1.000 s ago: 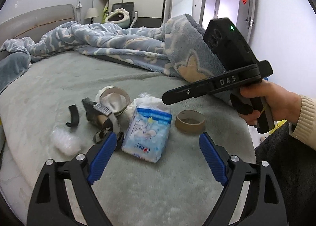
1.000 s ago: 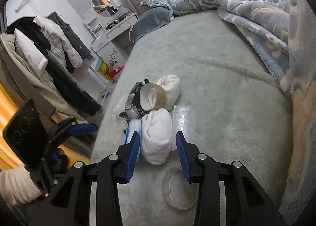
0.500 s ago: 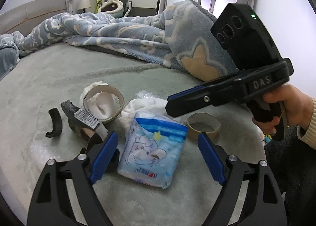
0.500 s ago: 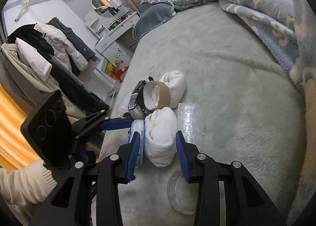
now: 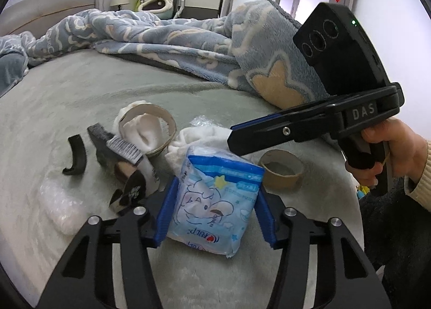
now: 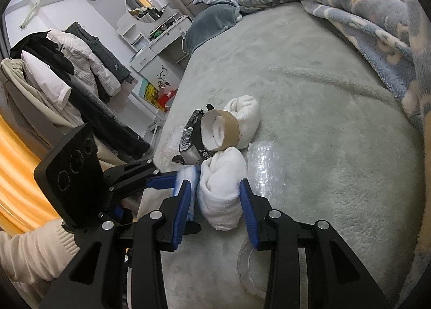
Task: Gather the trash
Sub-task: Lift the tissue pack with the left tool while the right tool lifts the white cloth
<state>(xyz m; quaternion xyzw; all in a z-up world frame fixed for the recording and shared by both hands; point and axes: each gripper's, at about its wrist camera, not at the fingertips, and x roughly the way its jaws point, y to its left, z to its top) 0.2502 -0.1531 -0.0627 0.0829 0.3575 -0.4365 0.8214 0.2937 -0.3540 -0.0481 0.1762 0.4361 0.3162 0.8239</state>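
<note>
Bedroom scene, grey-green fuzzy bedspread [image 5: 89,98] with a little heap of junk on it and a blue cloud-print blanket [image 5: 172,36] bunched up behind.

Left wrist view first: the left gripper [image 5: 214,213] sits right around a blue-and-white tissue pack [image 5: 215,198], one blue pad on each side, touching or as good as touching, so it looks clamped or a hair away from it. The pack's long axis runs straight away from the camera, in line with the fingers, which is what a lift needs. Print on the pack shows a cartoon face and some small lettering, not readable. Beside it: a cardboard tape ring [image 5: 281,171] to the right, a bigger cardboard ring [image 5: 148,128] with white cloth stuffed in it, a black wrapper with a barcode [image 5: 121,152], a black hook [image 5: 75,155]. The right gripper [image 5: 237,136] reaches in from the right, "DAS" stamped on its body; jaw gap can't be judged from here.

Right wrist view: the right gripper [image 6: 215,201] straddles a rolled white cloth [image 6: 221,187], jaws narrow, pads at both flanks, roughly touching. The roll lies lengthwise between the fingers, pointing away. A clear tape ring [image 6: 250,268] lies just under the right finger. Each hand is nearest its own item, so no crossing is needed.
</note>
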